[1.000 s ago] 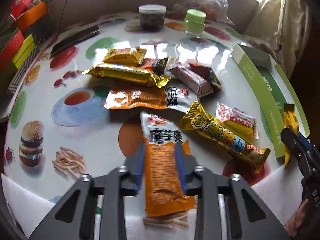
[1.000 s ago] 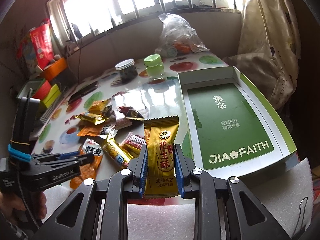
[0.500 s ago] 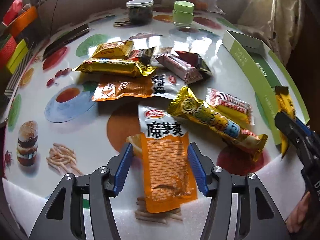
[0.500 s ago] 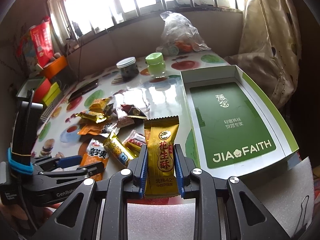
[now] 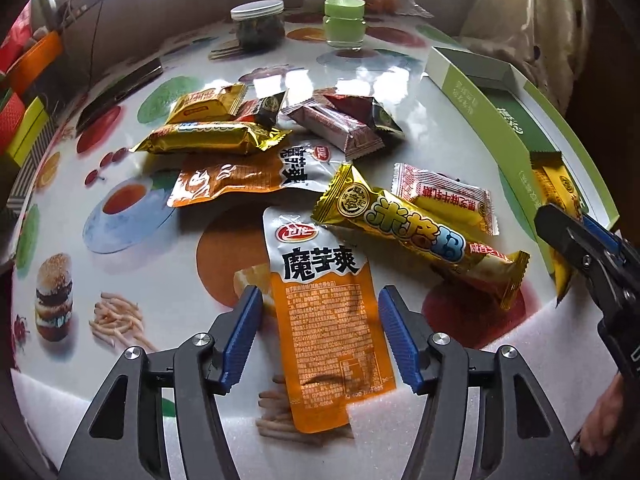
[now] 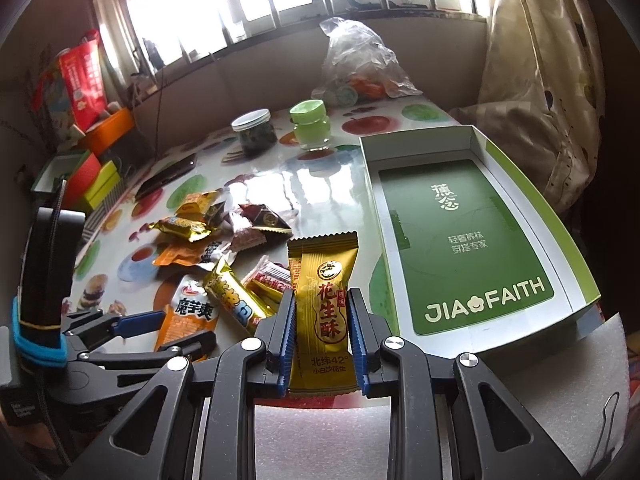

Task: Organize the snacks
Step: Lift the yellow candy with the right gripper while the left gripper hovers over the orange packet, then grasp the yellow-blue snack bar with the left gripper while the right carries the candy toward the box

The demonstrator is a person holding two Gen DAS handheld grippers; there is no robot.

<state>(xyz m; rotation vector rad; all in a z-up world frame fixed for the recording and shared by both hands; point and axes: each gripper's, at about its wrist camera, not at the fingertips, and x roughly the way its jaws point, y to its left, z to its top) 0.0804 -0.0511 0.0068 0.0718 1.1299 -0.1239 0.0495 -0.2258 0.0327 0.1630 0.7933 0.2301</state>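
Note:
An orange-and-white pouch (image 5: 324,320) lies flat at the table's front edge, between the blue pads of my left gripper (image 5: 320,296). Its jaws are opening and the pads stand clear of the pouch on both sides. My right gripper (image 6: 321,300) is shut on an upright gold peanut-candy packet (image 6: 324,280), held just left of the empty green-and-white box (image 6: 460,208). The left wrist view shows that packet (image 5: 556,184) and the right gripper (image 5: 576,236) at the far right. Loose snacks include a long gold bar (image 5: 416,232), a red-and-white packet (image 5: 448,196) and a second orange pouch (image 5: 240,176).
At the back stand a dark jar (image 5: 258,24) and a green jar (image 5: 344,22), with a plastic bag (image 6: 356,64) behind. A black flat device (image 5: 120,92) and coloured boxes (image 6: 88,172) sit at the left. White foam (image 6: 320,432) lines the front edge.
The left jaws have spread apart and let go of the orange pouch, which now lies on the table. The right gripper holds its gold packet as before.

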